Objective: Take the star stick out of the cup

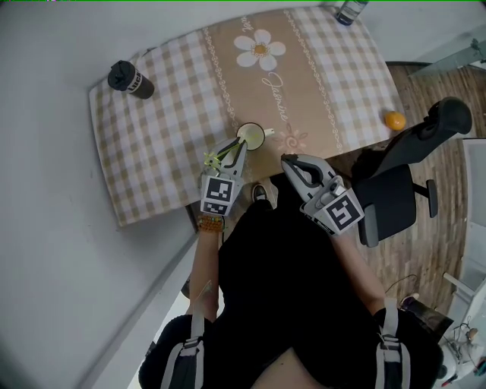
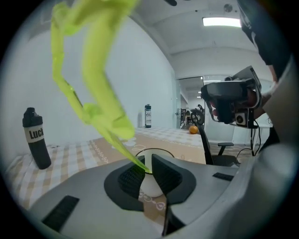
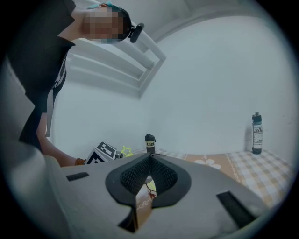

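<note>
A white cup [image 1: 251, 135] stands near the front edge of the checked tablecloth [image 1: 159, 129]. My left gripper [image 1: 235, 150] reaches the cup's left rim and is shut on the yellow-green star stick [image 1: 215, 159]. In the left gripper view the thin stem is pinched between the pads of the left gripper [image 2: 145, 169]. The star stick [image 2: 100, 93] slants up and to the left from there, with the cup [image 2: 148, 186] right behind the jaws. My right gripper [image 1: 287, 159] hovers to the right of the cup. Its jaws meet at the tips of the right gripper [image 3: 150, 158], with nothing between them.
A black bottle [image 1: 130, 80] stands at the table's far left corner and a clear bottle [image 1: 351, 11] at the far right edge. An orange [image 1: 394, 120] lies on the right corner. A black office chair [image 1: 402, 182] is beside the table on the right.
</note>
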`<state>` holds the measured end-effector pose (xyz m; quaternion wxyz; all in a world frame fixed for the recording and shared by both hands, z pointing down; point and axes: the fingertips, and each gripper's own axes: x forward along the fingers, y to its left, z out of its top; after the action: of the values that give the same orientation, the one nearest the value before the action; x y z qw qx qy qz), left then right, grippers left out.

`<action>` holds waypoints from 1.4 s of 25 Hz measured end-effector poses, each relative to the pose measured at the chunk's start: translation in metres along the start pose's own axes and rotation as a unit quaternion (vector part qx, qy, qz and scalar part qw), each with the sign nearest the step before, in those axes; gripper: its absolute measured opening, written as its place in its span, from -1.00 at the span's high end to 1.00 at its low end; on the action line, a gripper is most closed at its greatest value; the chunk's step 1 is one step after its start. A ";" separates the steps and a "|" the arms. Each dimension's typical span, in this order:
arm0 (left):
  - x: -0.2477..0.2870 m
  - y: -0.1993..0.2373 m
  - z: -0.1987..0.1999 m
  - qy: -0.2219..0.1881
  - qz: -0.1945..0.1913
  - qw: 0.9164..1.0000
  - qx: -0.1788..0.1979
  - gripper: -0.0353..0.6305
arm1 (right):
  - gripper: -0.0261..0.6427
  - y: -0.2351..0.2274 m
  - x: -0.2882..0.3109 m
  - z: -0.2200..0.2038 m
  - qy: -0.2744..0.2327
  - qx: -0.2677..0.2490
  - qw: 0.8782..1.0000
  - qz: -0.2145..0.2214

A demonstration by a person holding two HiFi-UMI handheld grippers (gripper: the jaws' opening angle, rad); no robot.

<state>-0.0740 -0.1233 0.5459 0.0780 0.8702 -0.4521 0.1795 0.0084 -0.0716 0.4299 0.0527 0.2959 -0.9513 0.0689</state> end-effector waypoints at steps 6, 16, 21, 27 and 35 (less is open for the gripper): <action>-0.003 -0.004 -0.003 0.038 -0.011 0.999 0.020 0.79 | 0.92 0.003 -0.003 0.000 -0.006 0.000 1.000 0.004; -0.010 -0.015 -0.007 0.060 -0.029 0.997 0.042 0.81 | 0.92 0.009 -0.005 -0.002 -0.004 0.002 1.000 0.004; -0.018 -0.020 0.001 0.051 -0.026 0.997 0.048 0.83 | 0.92 0.010 -0.005 0.000 -0.010 -0.003 1.000 0.005; -0.034 -0.016 0.015 0.034 -0.017 0.998 0.045 0.84 | 0.92 0.012 0.002 0.003 -0.015 -0.008 1.000 0.008; -0.059 -0.011 0.051 -0.010 -0.002 1.000 0.026 0.84 | 0.92 0.012 0.011 0.018 -0.036 -0.029 0.999 0.006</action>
<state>-0.0835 -0.0873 0.4763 0.0513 0.8744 -0.4466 0.1826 -0.0080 -0.0710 0.4121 0.0263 0.2910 -0.9558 0.0312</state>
